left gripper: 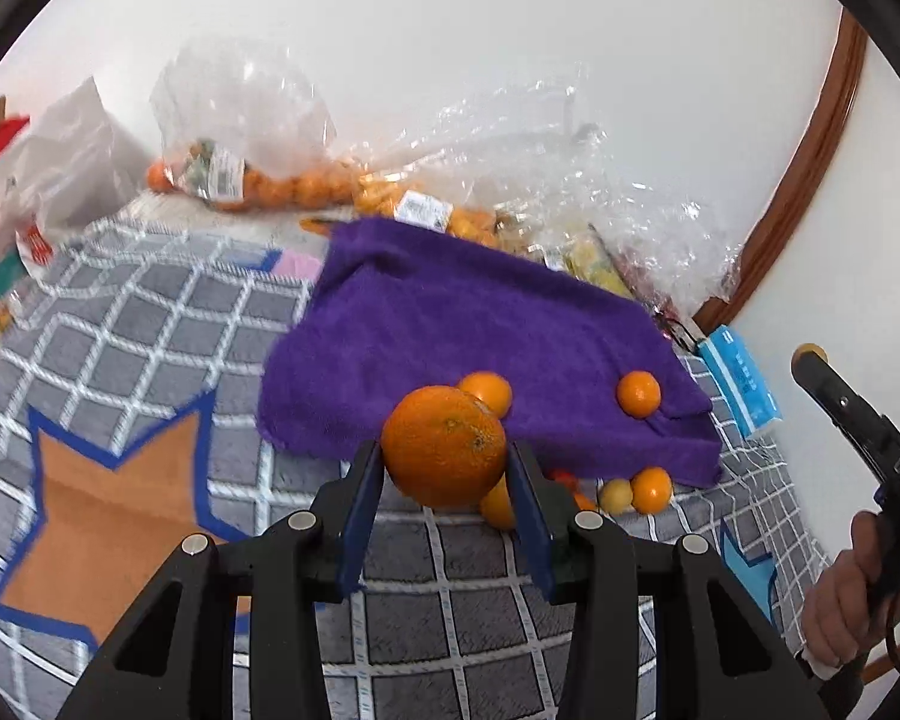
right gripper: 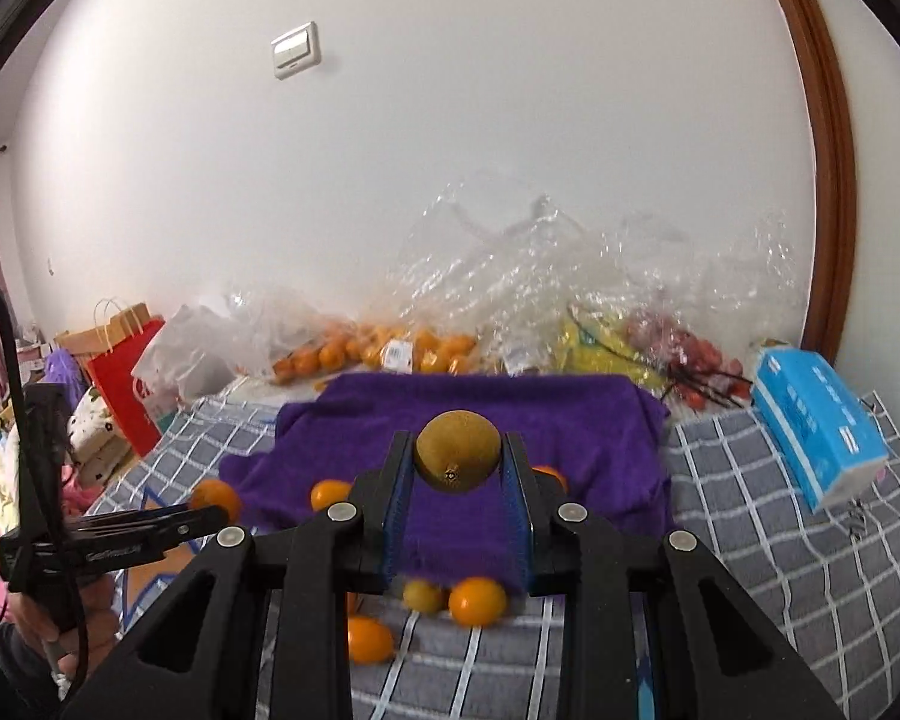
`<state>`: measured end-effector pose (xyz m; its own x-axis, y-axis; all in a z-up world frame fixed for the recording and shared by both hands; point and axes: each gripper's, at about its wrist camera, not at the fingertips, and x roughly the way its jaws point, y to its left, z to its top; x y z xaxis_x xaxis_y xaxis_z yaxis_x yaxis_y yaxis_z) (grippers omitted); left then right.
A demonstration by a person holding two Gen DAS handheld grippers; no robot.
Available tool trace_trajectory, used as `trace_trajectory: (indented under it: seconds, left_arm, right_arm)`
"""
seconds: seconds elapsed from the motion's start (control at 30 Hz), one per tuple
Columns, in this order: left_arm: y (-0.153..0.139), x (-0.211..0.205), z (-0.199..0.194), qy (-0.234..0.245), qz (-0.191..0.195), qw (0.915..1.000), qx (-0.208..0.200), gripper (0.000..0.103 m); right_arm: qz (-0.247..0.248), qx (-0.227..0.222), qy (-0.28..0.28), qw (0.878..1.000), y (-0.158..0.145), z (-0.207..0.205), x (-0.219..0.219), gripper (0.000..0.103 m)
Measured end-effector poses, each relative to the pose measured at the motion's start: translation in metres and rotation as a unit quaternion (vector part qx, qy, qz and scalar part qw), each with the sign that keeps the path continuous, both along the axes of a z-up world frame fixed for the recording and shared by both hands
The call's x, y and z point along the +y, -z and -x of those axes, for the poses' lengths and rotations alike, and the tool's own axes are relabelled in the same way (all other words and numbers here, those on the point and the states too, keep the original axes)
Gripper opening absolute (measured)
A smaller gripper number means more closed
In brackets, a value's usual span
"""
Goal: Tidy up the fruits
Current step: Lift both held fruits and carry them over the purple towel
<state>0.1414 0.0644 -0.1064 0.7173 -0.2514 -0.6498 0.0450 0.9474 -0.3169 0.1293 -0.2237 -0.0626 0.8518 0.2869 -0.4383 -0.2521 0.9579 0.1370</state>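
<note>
- Left gripper [left gripper: 447, 468] was clamped on a large orange [left gripper: 444, 447], held above the near edge of the purple towel [left gripper: 450, 324].
- Right gripper [right gripper: 457, 468] was clamped on a brownish-green fruit [right gripper: 457, 450], possibly a kiwi, over the same towel.
- Small oranges [right gripper: 477, 601] lay loose on the checked blanket [right gripper: 750, 540] beside the towel.
- Bagged fruit [right gripper: 378, 348] sat against the wall.

We see the fuzzy purple towel [right gripper: 474, 420] spread on the grey checked blanket [right gripper: 780, 540], clear plastic bags of oranges [right gripper: 378, 351] behind it by the wall, a blue tissue pack [right gripper: 816, 426] to its right, and small loose oranges [right gripper: 477, 600] before its front edge.
</note>
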Motion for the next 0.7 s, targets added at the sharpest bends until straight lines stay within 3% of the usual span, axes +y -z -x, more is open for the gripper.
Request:
trace_trajectory:
  seconds: [0.33, 0.43, 0.57, 0.7]
  left_arm:
    - [-0.031, -0.007, -0.047, -0.013, -0.004, 0.9995, -0.027, 0.04]
    - [-0.027, -0.016, -0.067, -0.01, -0.004, 0.9996, -0.027, 0.04]
    - [-0.013, -0.024, -0.087, -0.01, -0.017, 0.9992, -0.035, 0.04]
    - [0.006, -0.018, -0.097, -0.015, -0.005, 0.9997, -0.018, 0.04]
  right_arm:
    - [-0.003, -0.014, 0.015, 1.0, 0.01, -0.034, -0.013, 0.029]
    - [-0.024, 0.004, 0.015, 1.0, 0.027, -0.044, -0.025, 0.029]
    - [-0.014, 0.01, 0.043, 0.999, 0.034, -0.047, -0.038, 0.029]
    - [-0.018, 0.015, 0.066, 0.998, 0.039, -0.051, -0.05, 0.029]
